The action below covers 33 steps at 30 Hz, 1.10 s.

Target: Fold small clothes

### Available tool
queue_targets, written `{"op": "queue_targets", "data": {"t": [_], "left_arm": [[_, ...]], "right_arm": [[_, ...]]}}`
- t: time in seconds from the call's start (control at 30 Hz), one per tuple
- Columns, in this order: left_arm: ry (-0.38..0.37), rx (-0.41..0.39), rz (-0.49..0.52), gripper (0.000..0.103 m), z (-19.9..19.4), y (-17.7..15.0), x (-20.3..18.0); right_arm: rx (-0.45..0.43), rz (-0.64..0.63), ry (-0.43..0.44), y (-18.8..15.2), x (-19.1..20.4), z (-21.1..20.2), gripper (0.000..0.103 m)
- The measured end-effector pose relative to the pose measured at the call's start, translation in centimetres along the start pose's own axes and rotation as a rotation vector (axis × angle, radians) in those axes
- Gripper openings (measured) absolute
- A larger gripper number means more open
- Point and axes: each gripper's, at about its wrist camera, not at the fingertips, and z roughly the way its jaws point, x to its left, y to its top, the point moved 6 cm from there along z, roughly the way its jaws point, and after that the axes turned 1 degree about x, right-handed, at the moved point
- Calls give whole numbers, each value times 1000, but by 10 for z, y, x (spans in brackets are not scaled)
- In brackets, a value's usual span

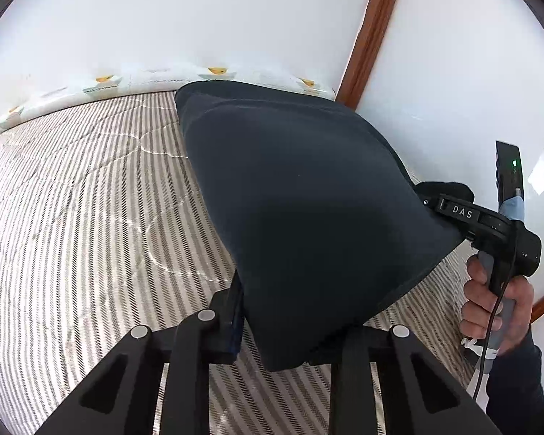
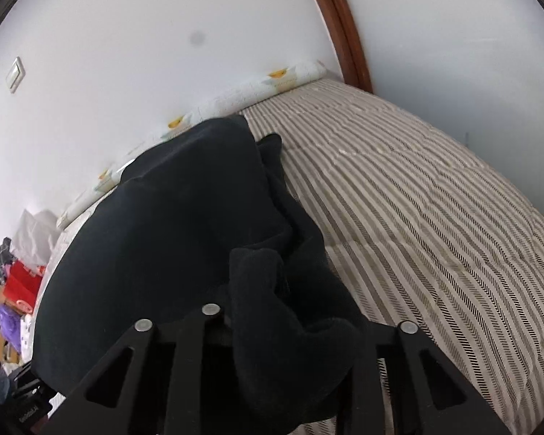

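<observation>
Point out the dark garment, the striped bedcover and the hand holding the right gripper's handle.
dark garment [image 1: 301, 217], left wrist view, middle of the lifted cloth.
striped bedcover [image 1: 90, 199], left wrist view, bare stretch left of the cloth.
hand [image 1: 504, 308], left wrist view, fingers wrapped around the handle.

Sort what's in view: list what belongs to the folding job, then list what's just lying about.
Belongs to the job:
dark navy cloth garment
left gripper
right gripper
striped quilted bedspread

Lying about:
colourful heap of bags and boxes
white wall switch
pear-print pillow edge
</observation>
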Motion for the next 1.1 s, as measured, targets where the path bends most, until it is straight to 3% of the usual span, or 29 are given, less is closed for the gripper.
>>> {"op": "queue_targets", "data": {"t": [0.23,0.4,0.57,0.67,0.9,1.1], "left_arm": [[24,-31,-75,20,-17,2,37],[87,-58,-146,19,-41,-4,89],[168,-37,-182,19,-67,-19,138],[156,-21,-213,20,-76,-28,157],[159,-26,-173,22,-69,-40,154],[122,-8,-190,31,-76,-50,154]], "right_arm": [[14,-1,55,-2,34,16,21],[41,-51,110,-6,92,38,21],[79,-119,187,-19,159,58,21],[88,-168,223,-28,180,59,21],[64,-234,261,-38,164,25,25],[-5,-327,177,-39,153,-12,30]]}}
